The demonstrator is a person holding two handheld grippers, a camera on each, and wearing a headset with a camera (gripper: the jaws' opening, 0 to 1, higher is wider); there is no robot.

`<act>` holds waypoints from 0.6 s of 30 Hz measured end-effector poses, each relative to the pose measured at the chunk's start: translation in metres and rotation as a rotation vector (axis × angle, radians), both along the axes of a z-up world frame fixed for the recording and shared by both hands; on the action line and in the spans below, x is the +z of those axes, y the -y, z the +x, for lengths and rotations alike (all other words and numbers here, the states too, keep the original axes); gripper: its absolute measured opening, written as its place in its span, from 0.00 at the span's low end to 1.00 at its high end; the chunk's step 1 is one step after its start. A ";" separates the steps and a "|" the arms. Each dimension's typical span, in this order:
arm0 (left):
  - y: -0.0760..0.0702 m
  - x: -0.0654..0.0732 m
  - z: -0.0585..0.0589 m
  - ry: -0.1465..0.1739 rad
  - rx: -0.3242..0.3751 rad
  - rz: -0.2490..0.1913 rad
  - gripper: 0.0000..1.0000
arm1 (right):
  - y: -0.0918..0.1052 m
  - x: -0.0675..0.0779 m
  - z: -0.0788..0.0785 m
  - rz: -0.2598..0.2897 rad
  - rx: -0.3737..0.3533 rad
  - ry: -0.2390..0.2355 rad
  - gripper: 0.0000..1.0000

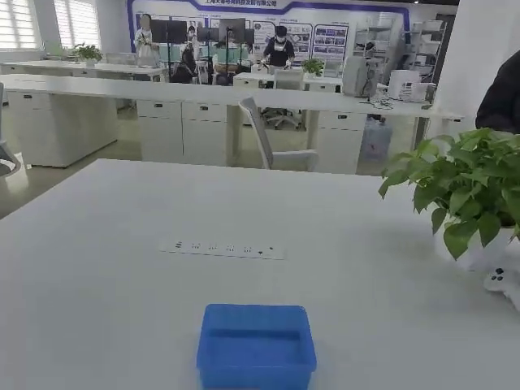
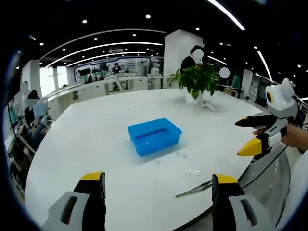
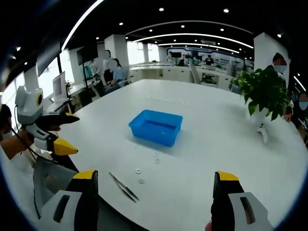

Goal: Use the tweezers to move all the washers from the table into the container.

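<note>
Near the table (image 2: 86, 144) edge, left tongs (image 2: 158, 190) and right tongs (image 3: 154, 190) side by side, both empty, jaws wide apart.

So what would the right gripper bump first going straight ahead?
Probably the blue container, dead ahead between the open jaws of the right gripper, though depth is unclear. The washers lie lower.

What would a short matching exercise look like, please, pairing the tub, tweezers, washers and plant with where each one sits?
Things:
1. tub
2. tweezers
3. washers
4. plant

Places:
A. on the far right part of the table
B. lying by the near edge of the table
C. around the middle of the table
D. scattered between the tub and the tweezers

Pairs: 1-C; 2-B; 3-D; 4-A
</note>
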State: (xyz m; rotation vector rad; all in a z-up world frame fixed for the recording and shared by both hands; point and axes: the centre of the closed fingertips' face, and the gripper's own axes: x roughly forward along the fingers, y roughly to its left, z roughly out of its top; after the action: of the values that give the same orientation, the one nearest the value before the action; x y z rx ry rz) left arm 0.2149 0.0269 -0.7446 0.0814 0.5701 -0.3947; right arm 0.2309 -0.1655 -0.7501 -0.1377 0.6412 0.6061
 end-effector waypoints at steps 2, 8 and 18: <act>-0.001 -0.003 0.001 -0.006 -0.002 0.006 0.93 | 0.000 0.000 0.001 -0.003 -0.002 -0.001 0.99; -0.003 -0.007 0.003 -0.012 -0.006 0.006 0.92 | 0.001 -0.003 0.004 -0.012 -0.005 -0.003 0.99; 0.008 -0.028 0.002 -0.057 -0.175 0.079 0.75 | 0.001 -0.013 0.001 -0.022 0.005 -0.038 0.97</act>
State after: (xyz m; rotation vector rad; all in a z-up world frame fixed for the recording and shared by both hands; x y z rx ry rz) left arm 0.2173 0.0184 -0.7721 0.1971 0.6375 -0.5459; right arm 0.2315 -0.1660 -0.7634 -0.1489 0.6844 0.6077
